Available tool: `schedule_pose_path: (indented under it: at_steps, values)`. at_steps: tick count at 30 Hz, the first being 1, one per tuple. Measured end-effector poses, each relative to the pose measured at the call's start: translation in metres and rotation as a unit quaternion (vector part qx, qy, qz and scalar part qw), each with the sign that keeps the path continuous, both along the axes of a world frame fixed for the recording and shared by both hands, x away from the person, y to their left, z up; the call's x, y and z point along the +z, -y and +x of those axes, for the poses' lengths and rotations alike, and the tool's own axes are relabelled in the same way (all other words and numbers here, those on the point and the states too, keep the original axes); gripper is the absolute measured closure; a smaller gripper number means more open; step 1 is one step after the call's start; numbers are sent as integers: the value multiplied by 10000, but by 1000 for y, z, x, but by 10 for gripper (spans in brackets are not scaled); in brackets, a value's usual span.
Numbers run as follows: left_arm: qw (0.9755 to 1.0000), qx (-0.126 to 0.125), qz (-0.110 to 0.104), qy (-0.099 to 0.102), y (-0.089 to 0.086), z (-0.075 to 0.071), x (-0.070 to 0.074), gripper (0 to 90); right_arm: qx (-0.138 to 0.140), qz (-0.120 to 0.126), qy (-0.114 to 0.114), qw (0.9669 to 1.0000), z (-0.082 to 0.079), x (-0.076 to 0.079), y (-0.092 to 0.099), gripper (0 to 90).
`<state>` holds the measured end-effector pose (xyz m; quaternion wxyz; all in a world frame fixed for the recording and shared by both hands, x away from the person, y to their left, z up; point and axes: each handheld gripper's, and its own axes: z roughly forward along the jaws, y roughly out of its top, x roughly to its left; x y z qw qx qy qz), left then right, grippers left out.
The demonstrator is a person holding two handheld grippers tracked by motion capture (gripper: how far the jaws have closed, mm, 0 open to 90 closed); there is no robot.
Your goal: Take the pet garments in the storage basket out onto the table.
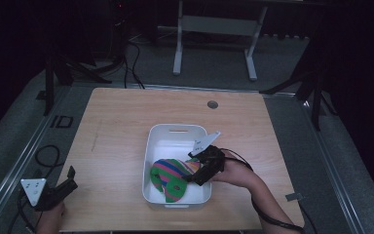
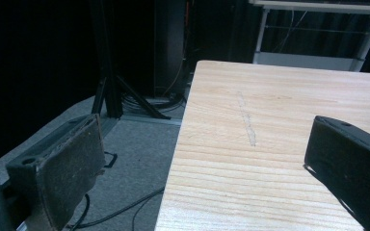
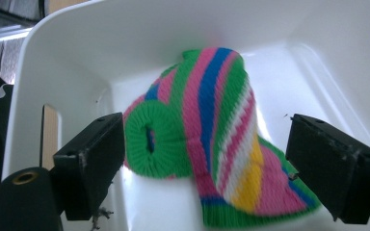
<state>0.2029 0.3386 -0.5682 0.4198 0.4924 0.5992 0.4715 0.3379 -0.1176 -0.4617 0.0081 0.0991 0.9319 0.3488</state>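
High view: a white bin (image 1: pixel 152 141) sits near the middle of the wooden surface (image 1: pixel 117 126). Inside it, toward the person's end, lies a striped knit item (image 1: pixel 168 178) in green, pink, blue, white and yellow.

Right tool (image 1: pixel 191 176): positioned at the bin's right wall, reaching in over the rim toward the knit item. In the right gripper view its jaws stand spread, one on each side of the fabric (image 3: pixel 212 144), with the rolled green cuff close to one jaw. Whether a pad touches the cloth cannot be told; no grip is made.

Left tool (image 1: pixel 70 179): held off the near left corner of the surface, well apart from the bin. In the left gripper view its jaws stand spread with nothing between them, over the surface edge (image 2: pixel 270 144).

Step in hand, by judgement: the right tool is lined up either to grasp the knit item or has just let it go. A pickup would call for closing the jaws on the bunched fabric, then lifting clear of the bin walls.
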Motion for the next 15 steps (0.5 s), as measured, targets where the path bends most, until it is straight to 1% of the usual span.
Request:
schedule_pose_path:
  at_steps: [4, 8, 11, 15]
  values:
    - [10000, -7, 0, 0, 0, 0, 0, 10, 97, -159, -3, 9998, 4, -1, -18, 135]
    - [10000, -17, -10, 1, 0, 0, 0, 10, 164, -331, 62, 9993, 8, -1, -35, 135]
    - [10000, -21, -14, -1, 0, 0, 0, 9, 203, -419, 36, 9989, 9, -3, -46, 134]
    - [10000, -33, -16, -3, 0, 0, 0, 10, 233, -604, -29, 9979, 12, -10, -59, 134]
